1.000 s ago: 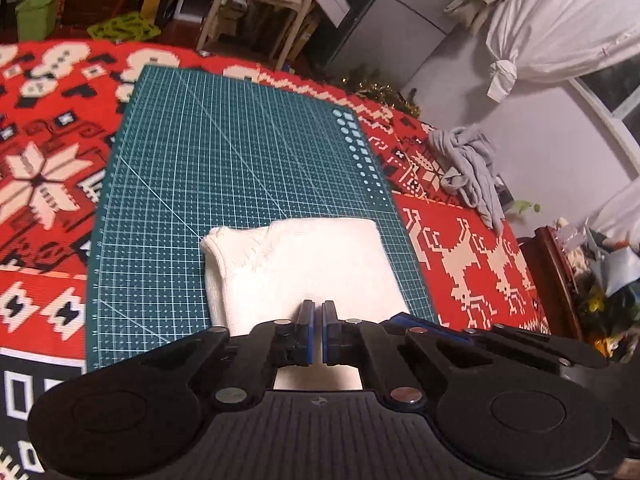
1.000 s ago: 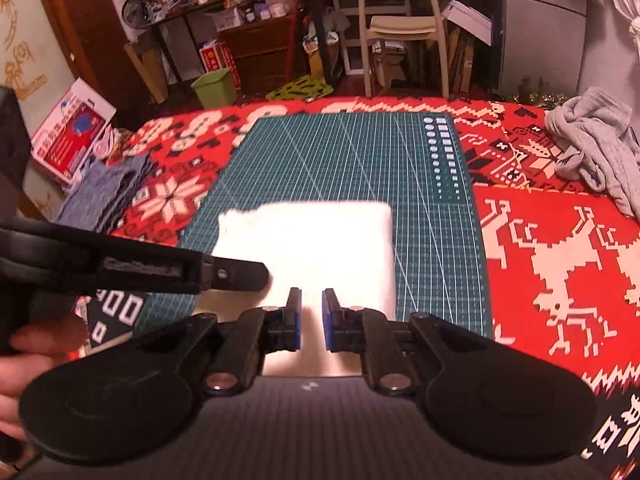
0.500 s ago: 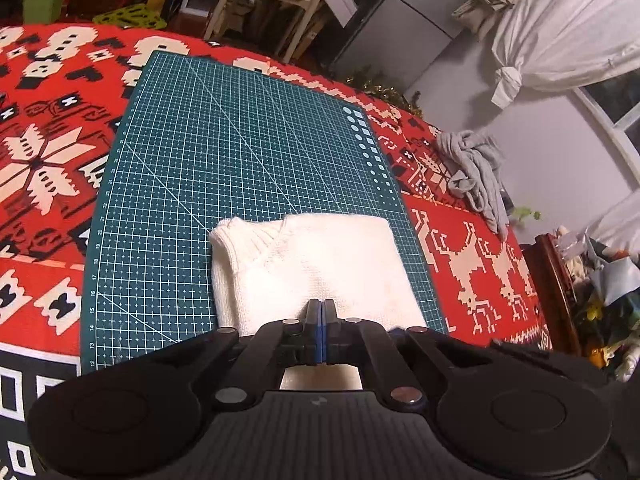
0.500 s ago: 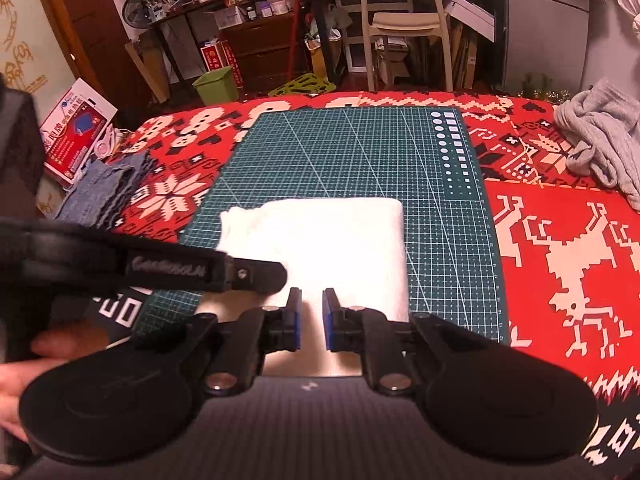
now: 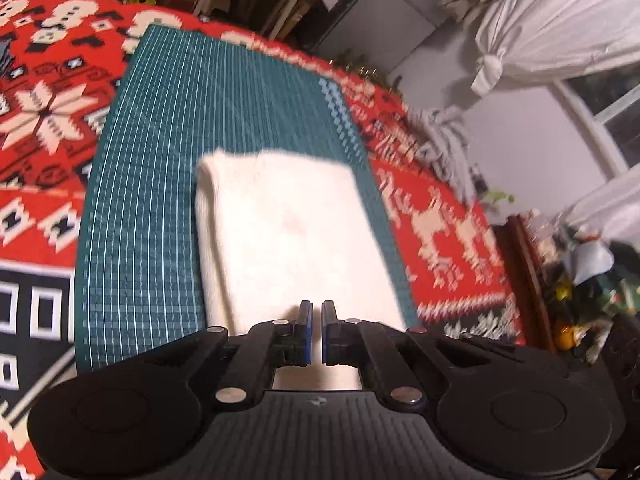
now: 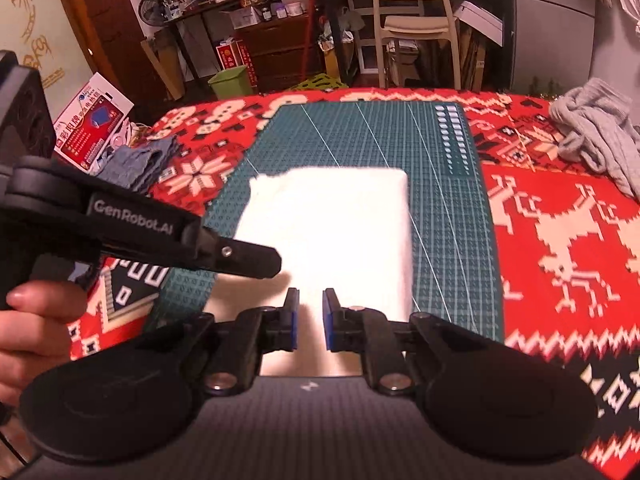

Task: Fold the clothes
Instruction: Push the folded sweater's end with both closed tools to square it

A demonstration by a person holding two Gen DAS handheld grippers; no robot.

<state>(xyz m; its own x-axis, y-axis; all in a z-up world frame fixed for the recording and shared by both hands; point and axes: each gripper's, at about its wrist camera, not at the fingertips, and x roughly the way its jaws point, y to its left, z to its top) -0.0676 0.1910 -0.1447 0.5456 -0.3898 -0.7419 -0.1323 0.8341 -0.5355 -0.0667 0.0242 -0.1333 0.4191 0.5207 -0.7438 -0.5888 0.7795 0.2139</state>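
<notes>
"GenRobot.AI" is printed on the left tool [image 6: 256,262].

One folded white sweater [image 6: 328,232], one green cutting mat [image 6: 448,208], one grey garment [image 6: 596,128], one denim piece [image 6: 136,162], one chair [image 6: 412,20], two grippers.

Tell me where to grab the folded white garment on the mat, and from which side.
Pinch the white garment at its near edge, coming in low from the near side, probably one gripper per corner. It lies flat on the green mat as a neat rectangle, and that edge sits just beyond both grippers' fingertips.
</notes>
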